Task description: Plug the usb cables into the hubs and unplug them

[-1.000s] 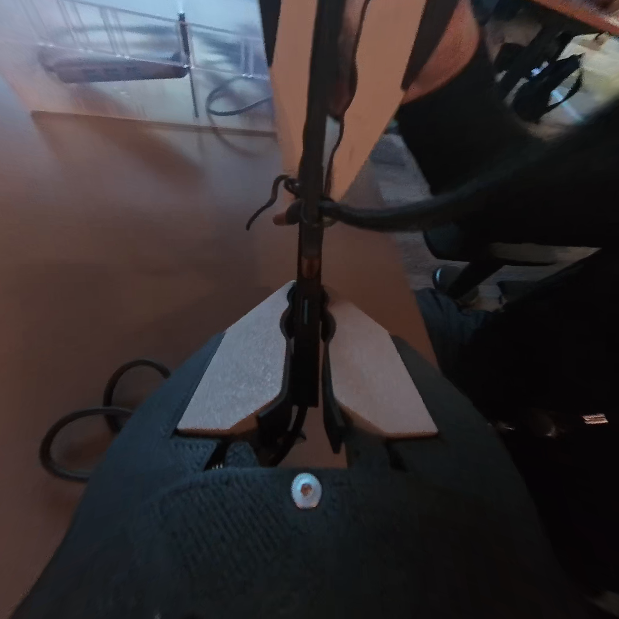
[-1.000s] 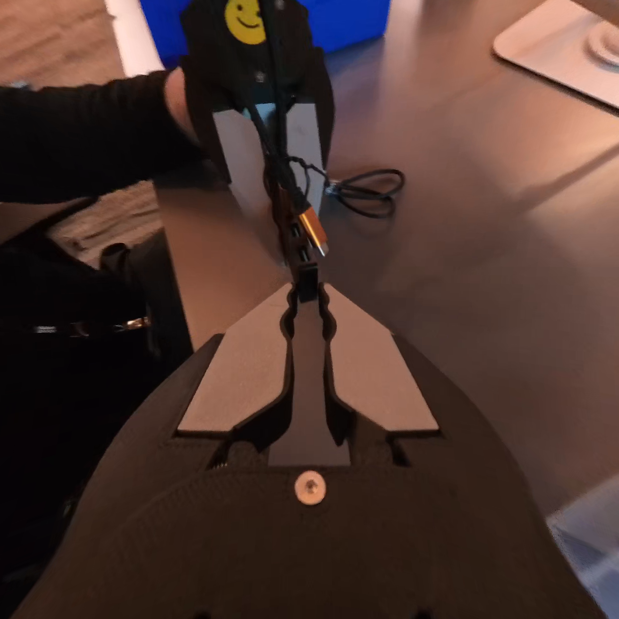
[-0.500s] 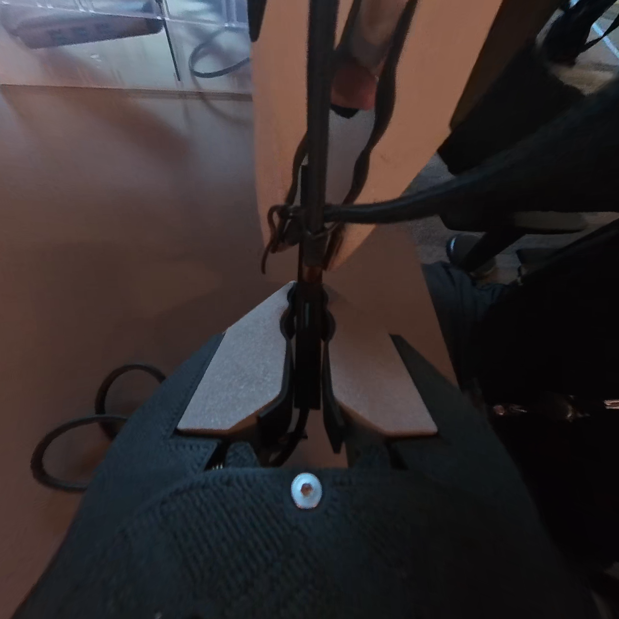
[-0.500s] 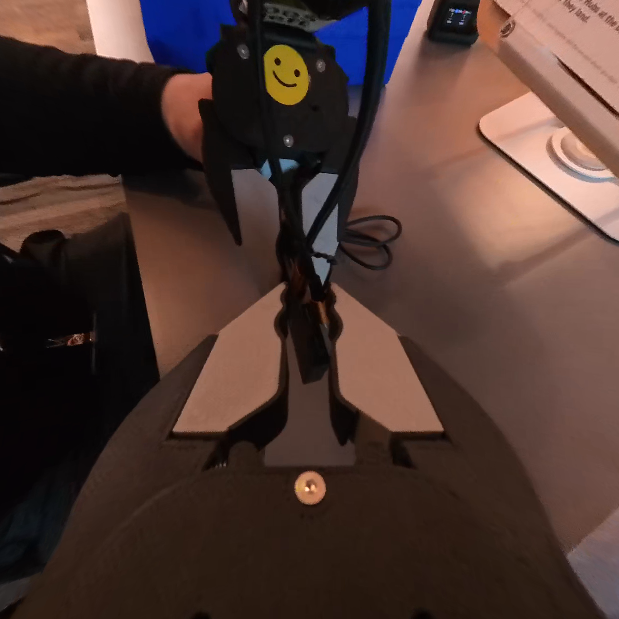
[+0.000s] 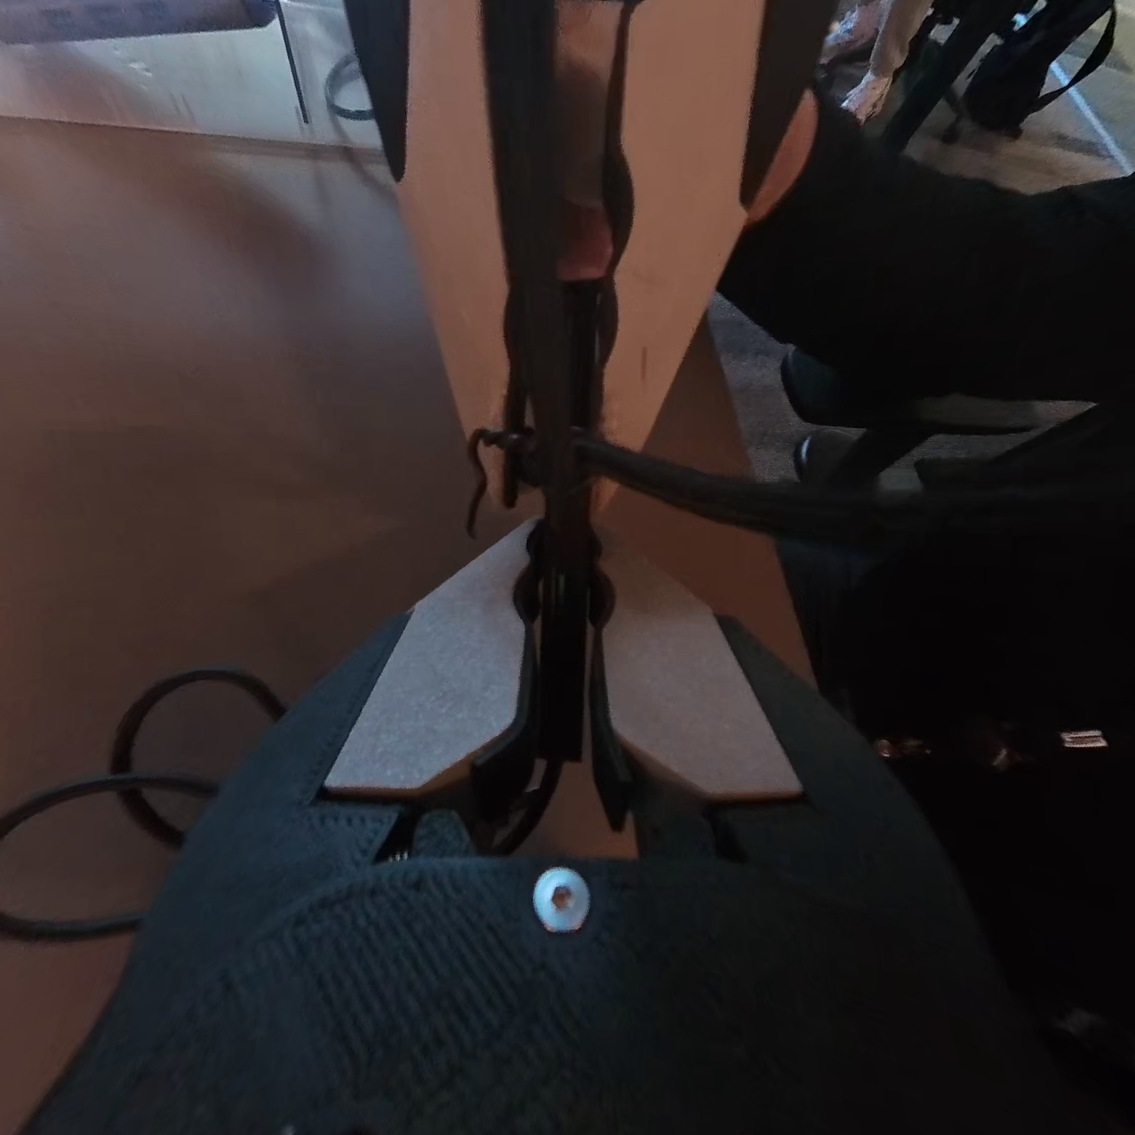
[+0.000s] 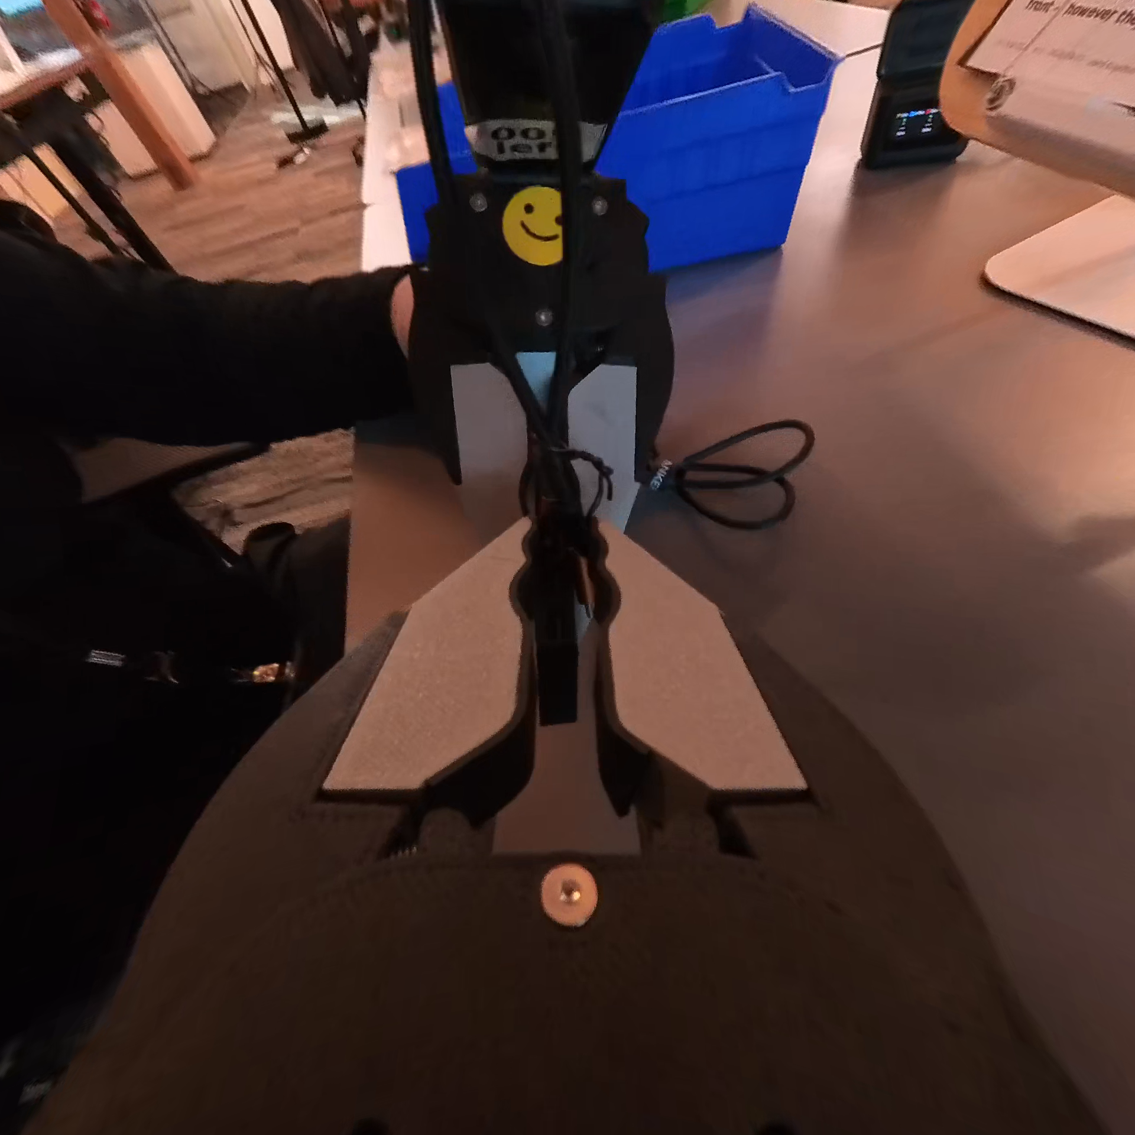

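Note:
My right gripper [image 6: 562, 540] is shut on a slim black USB hub [image 6: 557, 675] that stands edge-on between its grey fingers. My left gripper [image 5: 565, 553] is shut on the black plug end of a USB cable [image 5: 562, 663]. The two grippers face each other tip to tip. In the right wrist view the left gripper [image 6: 546, 491] carries a yellow smiley sticker. The orange plug tip [image 6: 580, 577] lies against the hub between my right fingers; whether it is seated is hidden. In the left wrist view the right gripper [image 5: 553, 442] is close ahead.
A loose black cable coil [image 6: 737, 479] lies on the grey table [image 6: 921, 553] and also shows in the left wrist view [image 5: 153, 768]. A blue bin [image 6: 706, 141], a small black device [image 6: 909, 123] and a white stand base [image 6: 1075, 276] stand behind. A person's sleeve [image 6: 184, 344] reaches in from the left. There is about 5 cm between the tips of the two grippers.
The two grippers have closed the gap between them. The orange plug tip, which was beside the hub's ports ahead of my right fingertips, now sits between those fingers.

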Motion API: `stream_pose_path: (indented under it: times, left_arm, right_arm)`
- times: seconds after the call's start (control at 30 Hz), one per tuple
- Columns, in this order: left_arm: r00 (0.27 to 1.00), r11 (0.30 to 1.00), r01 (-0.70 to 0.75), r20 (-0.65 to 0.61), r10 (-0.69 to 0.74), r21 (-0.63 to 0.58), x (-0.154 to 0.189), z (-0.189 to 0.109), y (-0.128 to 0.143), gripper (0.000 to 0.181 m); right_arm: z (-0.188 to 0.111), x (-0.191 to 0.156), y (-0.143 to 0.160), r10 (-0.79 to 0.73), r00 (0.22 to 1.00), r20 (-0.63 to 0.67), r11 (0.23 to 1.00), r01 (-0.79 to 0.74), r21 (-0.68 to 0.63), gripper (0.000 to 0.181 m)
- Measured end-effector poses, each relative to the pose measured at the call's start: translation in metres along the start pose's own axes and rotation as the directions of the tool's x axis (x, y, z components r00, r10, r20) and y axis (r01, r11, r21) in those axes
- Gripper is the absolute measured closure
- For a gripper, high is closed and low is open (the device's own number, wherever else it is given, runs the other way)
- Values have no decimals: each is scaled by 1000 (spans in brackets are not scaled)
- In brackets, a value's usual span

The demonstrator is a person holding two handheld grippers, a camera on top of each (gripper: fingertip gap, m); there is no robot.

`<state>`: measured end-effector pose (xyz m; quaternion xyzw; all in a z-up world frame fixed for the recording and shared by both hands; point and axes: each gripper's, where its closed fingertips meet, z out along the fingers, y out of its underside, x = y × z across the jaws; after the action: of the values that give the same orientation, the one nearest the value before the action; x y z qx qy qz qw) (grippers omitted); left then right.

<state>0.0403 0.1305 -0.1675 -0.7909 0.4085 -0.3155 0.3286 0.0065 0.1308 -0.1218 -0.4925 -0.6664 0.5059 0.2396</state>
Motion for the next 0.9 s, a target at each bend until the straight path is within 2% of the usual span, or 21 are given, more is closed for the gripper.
stream_pose_path:
  times: [0.07,0.13,0.27,0.33,0.6,0.67,0.77,0.9]
  left_arm:
    - [1000,1000,18,0,-18,10,-2,1,-1,171]
    - [999,997,44,-2,-44,60,-5,-1,-7,170]
    - [998,997,40,54,-44,71,-14,-3,-7,171]
    - [997,994,68,42,-72,88,-15,-6,-7,171]
    - [992,974,128,-37,-123,185,-7,-13,-24,170]
    - [993,979,120,-26,-118,167,-8,-13,-21,171]
    - [992,979,124,-20,-123,161,-9,-13,-20,171]
    - [990,977,142,-3,-143,157,-15,-14,-18,171]
  right_arm:
    - [0,2,0,-21,999,-27,1000,21,-7,170]
    - [-1,5,-7,-3,999,-32,998,5,56,171]
    - [-1,11,-11,113,993,36,977,-117,181,172]
    - [-1,13,-15,146,988,50,960,-153,236,173]
    - [-15,16,-40,237,952,191,833,-301,465,177]
    - [-13,16,-39,241,949,202,844,-307,440,176]
    - [-12,16,-34,235,964,126,900,-264,348,174]
    - [-28,34,-18,194,970,-148,973,-171,152,166]
